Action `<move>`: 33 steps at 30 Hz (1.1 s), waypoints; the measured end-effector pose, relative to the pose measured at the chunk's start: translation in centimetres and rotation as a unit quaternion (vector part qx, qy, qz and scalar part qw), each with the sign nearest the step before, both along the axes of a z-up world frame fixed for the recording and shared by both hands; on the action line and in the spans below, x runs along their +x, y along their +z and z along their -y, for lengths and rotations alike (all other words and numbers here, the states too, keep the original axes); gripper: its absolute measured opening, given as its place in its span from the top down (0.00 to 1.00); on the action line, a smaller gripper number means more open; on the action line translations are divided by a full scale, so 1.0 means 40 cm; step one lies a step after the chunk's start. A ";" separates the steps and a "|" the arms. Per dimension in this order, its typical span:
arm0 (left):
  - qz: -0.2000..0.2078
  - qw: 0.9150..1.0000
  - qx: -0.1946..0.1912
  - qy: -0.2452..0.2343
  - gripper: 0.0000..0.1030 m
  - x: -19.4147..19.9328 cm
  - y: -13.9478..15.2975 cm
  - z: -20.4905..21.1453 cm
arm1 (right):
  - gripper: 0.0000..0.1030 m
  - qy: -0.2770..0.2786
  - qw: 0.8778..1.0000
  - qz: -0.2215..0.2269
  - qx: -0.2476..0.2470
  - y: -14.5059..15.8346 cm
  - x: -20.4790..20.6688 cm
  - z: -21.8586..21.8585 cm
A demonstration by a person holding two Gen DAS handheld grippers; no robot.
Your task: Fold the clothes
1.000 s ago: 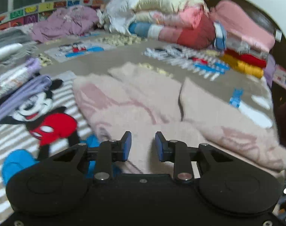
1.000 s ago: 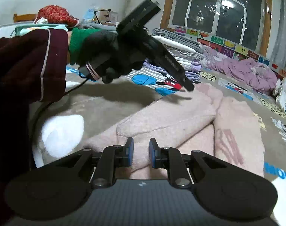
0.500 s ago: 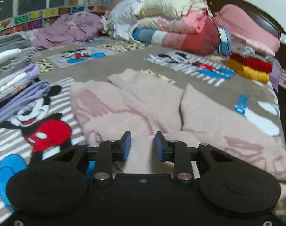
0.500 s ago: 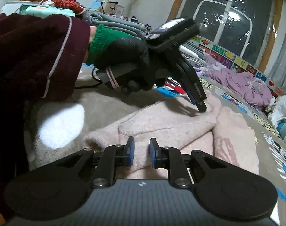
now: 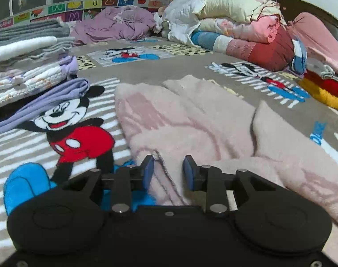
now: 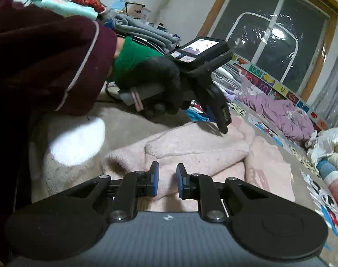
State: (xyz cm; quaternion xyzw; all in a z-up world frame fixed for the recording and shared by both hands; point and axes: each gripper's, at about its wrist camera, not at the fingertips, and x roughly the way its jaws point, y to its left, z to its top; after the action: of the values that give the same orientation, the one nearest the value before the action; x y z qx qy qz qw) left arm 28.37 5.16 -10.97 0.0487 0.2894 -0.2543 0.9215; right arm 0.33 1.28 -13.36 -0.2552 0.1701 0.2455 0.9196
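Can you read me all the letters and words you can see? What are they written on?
"W", "M", "U": big letters on the colourful alphabet border under the window, left wrist view.
"M", "U": the same border, right wrist view.
Sticker on the left gripper: print too small to read.
The blue marks on the Mickey Mouse blanket are too blurred to read.

Cartoon-mouse blanket [image 5: 146, 75], rolled quilts [image 5: 240, 22], perhaps glasses [image 6: 134, 5] on clutter behind.

My bed's grey cartoon-mouse print blanket [image 5: 146, 73]; dark night window with wooden frame [image 6: 269, 35], ceiling-light glare on its glass; white plaster wall [image 6: 180, 2]; dark wooden headboard [image 5: 320, 15].
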 end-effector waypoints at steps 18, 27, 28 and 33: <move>0.106 0.991 -0.008 0.078 0.38 -0.303 0.122 -0.084 | 0.60 0.017 0.996 0.054 0.064 0.139 -0.047 0.193; 0.165 0.977 0.136 0.003 0.36 -0.569 0.068 -0.002 | 0.58 0.029 0.995 0.082 -0.050 0.102 -0.104 0.376; 0.169 0.974 0.150 -0.005 0.36 -0.595 0.061 0.006 | 0.58 0.035 0.994 0.080 -0.066 0.089 -0.113 0.381; 0.171 0.953 0.237 -0.074 0.36 -0.676 0.027 0.047 | 0.58 0.055 0.989 0.077 -0.118 0.039 -0.144 0.362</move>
State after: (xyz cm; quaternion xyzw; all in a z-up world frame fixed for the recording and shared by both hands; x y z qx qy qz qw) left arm 1.32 3.28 -9.89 0.3300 0.1753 -0.2335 0.8977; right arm -5.44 -13.19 -11.78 -0.3891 0.1127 0.2532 0.8785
